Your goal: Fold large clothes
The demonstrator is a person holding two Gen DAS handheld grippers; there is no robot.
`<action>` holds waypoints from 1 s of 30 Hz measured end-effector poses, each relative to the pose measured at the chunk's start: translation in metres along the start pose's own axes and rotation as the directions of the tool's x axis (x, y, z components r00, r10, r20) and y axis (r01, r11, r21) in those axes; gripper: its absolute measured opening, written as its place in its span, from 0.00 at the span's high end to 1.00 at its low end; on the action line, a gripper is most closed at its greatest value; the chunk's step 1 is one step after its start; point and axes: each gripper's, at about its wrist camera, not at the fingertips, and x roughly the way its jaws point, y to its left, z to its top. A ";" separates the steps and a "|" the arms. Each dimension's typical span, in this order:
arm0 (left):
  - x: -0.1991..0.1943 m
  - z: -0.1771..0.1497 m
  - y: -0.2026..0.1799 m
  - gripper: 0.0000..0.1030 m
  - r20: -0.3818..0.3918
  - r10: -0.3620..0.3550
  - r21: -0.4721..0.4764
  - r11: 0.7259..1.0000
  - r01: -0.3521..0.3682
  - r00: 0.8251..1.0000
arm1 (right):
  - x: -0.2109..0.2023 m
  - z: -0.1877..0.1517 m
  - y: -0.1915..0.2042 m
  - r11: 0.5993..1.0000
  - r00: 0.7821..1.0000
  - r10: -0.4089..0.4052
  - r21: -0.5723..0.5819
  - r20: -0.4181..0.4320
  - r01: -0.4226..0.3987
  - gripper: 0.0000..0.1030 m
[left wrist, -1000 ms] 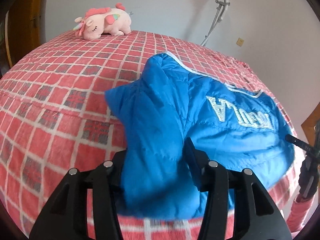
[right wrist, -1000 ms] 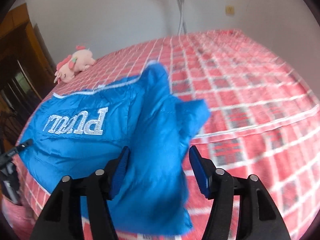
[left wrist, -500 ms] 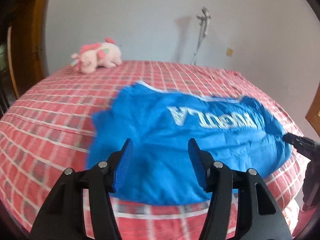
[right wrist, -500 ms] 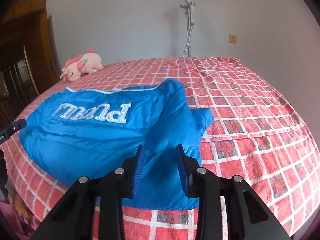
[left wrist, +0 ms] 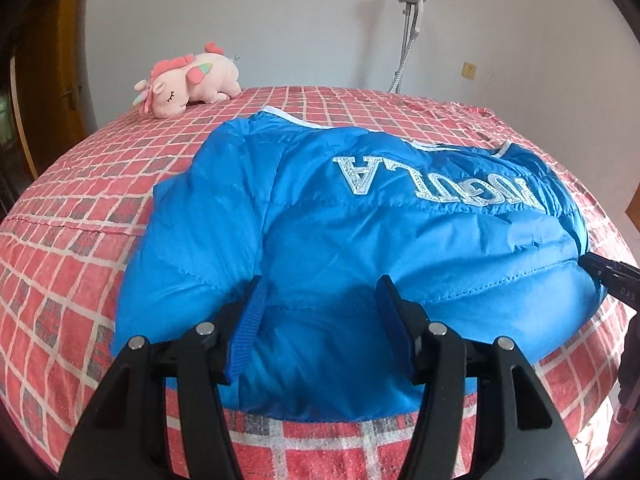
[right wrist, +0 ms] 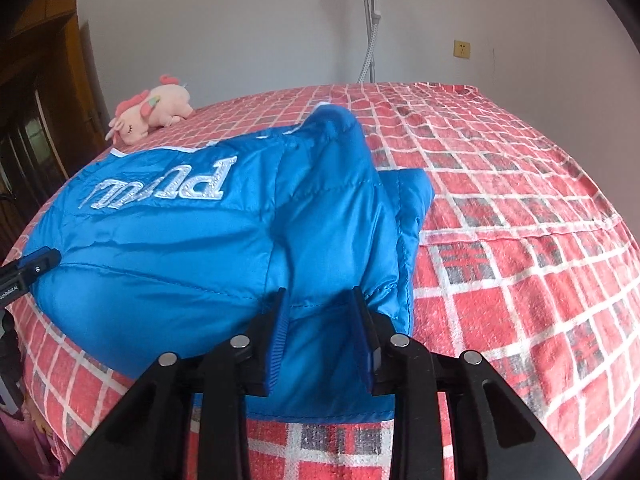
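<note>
Left wrist view: my left gripper (left wrist: 320, 316) stands spread over the near hem of the blue jacket (left wrist: 360, 232), which lies on the bed (left wrist: 80, 208); pads clear, nothing grasped, placed to take the edge. Right wrist view: my right gripper (right wrist: 320, 332) has just been closing and looks clenched on the jacket's near corner, likely for the fold.

Blue quilted jacket (left wrist: 360, 240), silver lettering upside down, sleeves seemingly folded in, on bed
</note>
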 end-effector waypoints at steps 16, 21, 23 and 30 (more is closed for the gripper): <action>0.003 0.003 0.001 0.45 -0.008 0.016 0.011 1.000 -0.016 1.000 | 0.002 -0.001 0.001 1.000 1.000 -0.008 0.003 0.004 0.008 0.71; -0.017 0.006 0.011 0.45 -0.004 -0.012 -0.020 1.000 0.011 1.000 | 0.002 -0.001 0.001 1.000 1.000 -0.009 0.000 0.003 0.009 0.71; -0.027 0.008 0.023 0.41 0.005 -0.002 -0.051 0.999 0.002 1.000 | 0.002 0.000 0.001 1.000 1.000 -0.008 0.001 0.002 0.008 0.71; -0.036 0.007 0.073 0.35 -0.045 0.036 -0.172 0.984 -0.043 0.998 | 0.001 0.000 0.001 1.000 1.000 -0.007 0.005 0.002 0.007 0.71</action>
